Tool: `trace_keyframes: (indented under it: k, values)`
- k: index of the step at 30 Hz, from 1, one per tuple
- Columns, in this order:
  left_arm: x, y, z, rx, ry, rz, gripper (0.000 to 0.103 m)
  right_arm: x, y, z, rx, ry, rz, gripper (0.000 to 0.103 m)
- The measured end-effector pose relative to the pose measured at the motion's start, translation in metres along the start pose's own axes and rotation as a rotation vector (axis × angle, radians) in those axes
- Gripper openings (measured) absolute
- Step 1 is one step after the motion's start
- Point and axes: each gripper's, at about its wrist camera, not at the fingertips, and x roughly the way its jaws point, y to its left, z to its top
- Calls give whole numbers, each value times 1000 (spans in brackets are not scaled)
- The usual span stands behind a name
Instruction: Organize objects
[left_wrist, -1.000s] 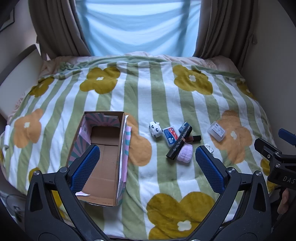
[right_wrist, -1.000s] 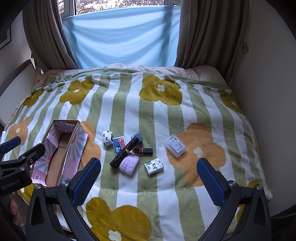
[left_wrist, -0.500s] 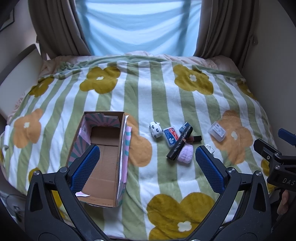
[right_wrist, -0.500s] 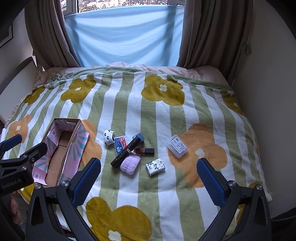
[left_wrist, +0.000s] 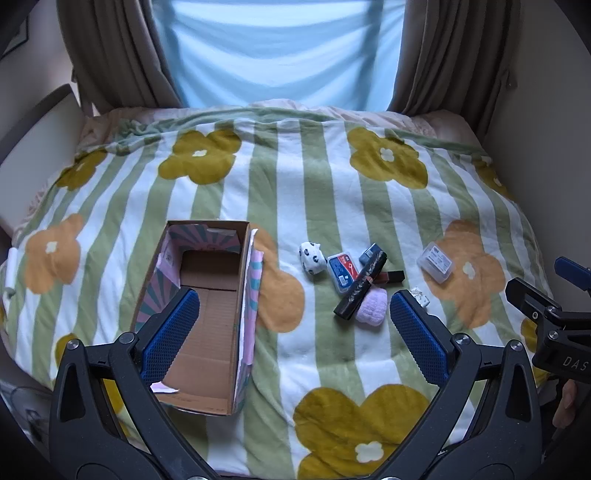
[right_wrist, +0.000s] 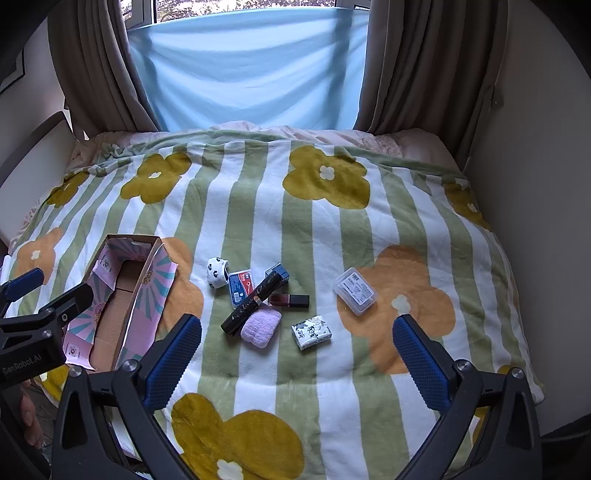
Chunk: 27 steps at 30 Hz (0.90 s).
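An open cardboard box (left_wrist: 207, 314) with pink patterned flaps lies empty on the striped flowered blanket; it also shows in the right wrist view (right_wrist: 122, 299). Beside it lie a spotted white roll (right_wrist: 217, 272), a blue-red card case (right_wrist: 241, 287), a black tube (right_wrist: 255, 303), a dark red lipstick (right_wrist: 289, 300), a lilac cloth (right_wrist: 260, 327), a printed tissue pack (right_wrist: 311, 332) and a clear plastic case (right_wrist: 354, 291). My left gripper (left_wrist: 291, 332) is open and empty above the box's near end. My right gripper (right_wrist: 295, 354) is open and empty, short of the items.
The blanket (right_wrist: 303, 229) covers a bed against a curtained window (right_wrist: 243, 62). A wall (right_wrist: 535, 184) runs along the right side. A headboard (left_wrist: 33, 140) stands at the left. The bed's near edge lies under both grippers.
Both views have shifted very slightly; the items and box lie where they were. Both grippers stay open.
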Motion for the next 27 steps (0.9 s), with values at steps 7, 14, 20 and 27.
trace_keyframes:
  k: [7, 14, 20, 27]
  values:
    - [1, 2, -1, 0, -2, -1, 102, 3, 3, -1, -4, 1, 3, 102]
    - [8, 2, -4, -1, 2, -9, 102, 3, 3, -1, -7, 3, 3, 102]
    - [7, 0, -5, 1, 1, -18, 102, 3, 3, 0, -7, 2, 3, 102]
    - [3, -2, -4, 3, -2, -33, 102, 2, 3, 0, -5, 3, 2, 102]
